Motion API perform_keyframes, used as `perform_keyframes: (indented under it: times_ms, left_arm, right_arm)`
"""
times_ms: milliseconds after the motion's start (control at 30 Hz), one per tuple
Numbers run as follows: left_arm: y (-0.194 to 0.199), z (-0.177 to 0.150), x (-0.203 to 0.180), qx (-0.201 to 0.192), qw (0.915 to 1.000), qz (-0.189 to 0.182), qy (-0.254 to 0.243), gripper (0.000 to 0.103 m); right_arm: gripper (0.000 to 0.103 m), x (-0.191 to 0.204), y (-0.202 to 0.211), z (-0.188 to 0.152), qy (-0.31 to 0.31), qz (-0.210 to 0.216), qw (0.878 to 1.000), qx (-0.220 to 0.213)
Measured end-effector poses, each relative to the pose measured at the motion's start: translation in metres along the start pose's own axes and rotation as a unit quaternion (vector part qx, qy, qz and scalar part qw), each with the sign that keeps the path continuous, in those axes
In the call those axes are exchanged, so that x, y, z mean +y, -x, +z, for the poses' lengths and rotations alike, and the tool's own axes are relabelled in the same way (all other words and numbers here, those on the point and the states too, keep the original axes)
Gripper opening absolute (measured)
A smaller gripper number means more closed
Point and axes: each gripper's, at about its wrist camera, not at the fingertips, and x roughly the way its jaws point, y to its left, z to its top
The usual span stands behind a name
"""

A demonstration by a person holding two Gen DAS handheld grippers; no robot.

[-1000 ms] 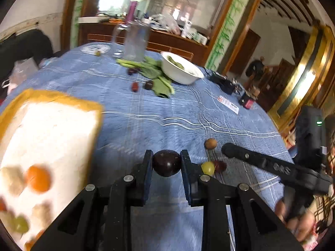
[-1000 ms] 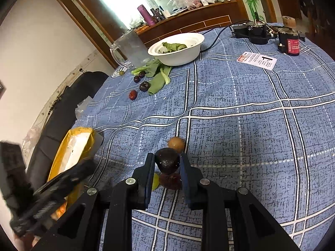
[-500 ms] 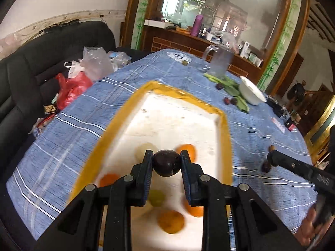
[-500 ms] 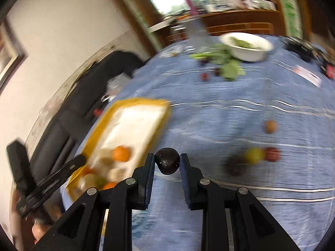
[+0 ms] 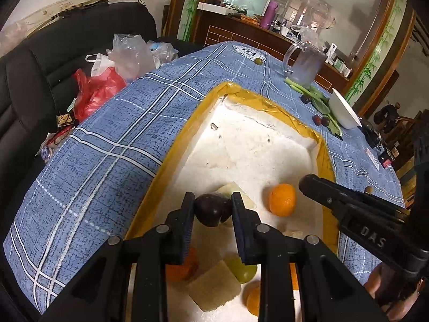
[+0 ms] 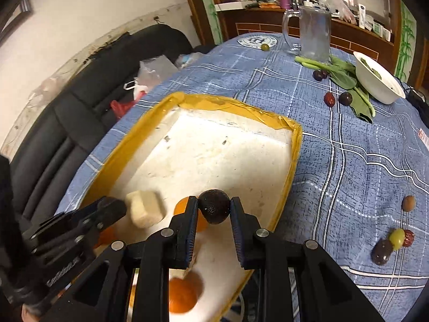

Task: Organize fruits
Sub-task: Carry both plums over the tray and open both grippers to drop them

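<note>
A blue plaid tablecloth point(image 6: 348, 177) carries a white foam tray point(image 6: 222, 158) rimmed in yellow tape, partly filled with oranges, a green fruit and pale foam blocks. Above it, the left gripper point(image 5: 213, 209) clamps a glossy dark plum point(image 5: 211, 209); the right gripper point(image 6: 214, 210) clamps a matte, rough dark fruit point(image 6: 214, 209). Loose fruits point(image 6: 391, 241) remain at 3 o'clock, so sorting looks roughly half done.
</note>
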Motion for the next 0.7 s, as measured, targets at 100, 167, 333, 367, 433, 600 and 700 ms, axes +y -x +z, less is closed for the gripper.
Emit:
perform_keyframes:
  times_ms: [100, 167, 333, 367, 433, 600, 700]
  left_arm:
    - [0.001, 0.001, 0.003, -0.002, 1.0, 0.005, 0.007, 0.049]
    - [0.006, 0.001, 0.005, -0.002, 0.9998, -0.011, 0.017, 0.055]
    - [0.029, -0.003, 0.002, -0.028, 0.9996, 0.0, 0.011, 0.067]
    - [0.037, -0.004, 0.0, -0.035, 0.9993, 0.006, 0.009, 0.068]
    - [0.05, -0.009, -0.003, -0.045, 0.9988, 0.016, 0.003, 0.071]
    - [0.088, -0.027, -0.03, -0.088, 0.9942, 0.048, -0.039, 0.078]
    - [0.103, -0.04, -0.056, -0.111, 0.9895, 0.062, -0.067, 0.082]
  right_arm:
    - [0.028, 0.0, -0.006, 0.004, 0.001, -0.008, 1.0, 0.001]
    - [0.031, 0.001, -0.009, 0.006, 0.0, -0.009, 1.0, 0.002]
    - [0.039, -0.002, -0.006, 0.008, -0.007, -0.004, 1.0, -0.005]
    - [0.039, -0.003, -0.001, 0.007, -0.008, -0.003, 1.0, -0.009]
    - [0.039, -0.007, 0.017, 0.003, -0.012, 0.007, 1.0, -0.025]
    - [0.048, -0.027, 0.073, -0.025, -0.025, 0.01, 0.997, -0.072]
    - [0.053, -0.042, 0.1, -0.045, -0.034, -0.002, 0.995, -0.091]
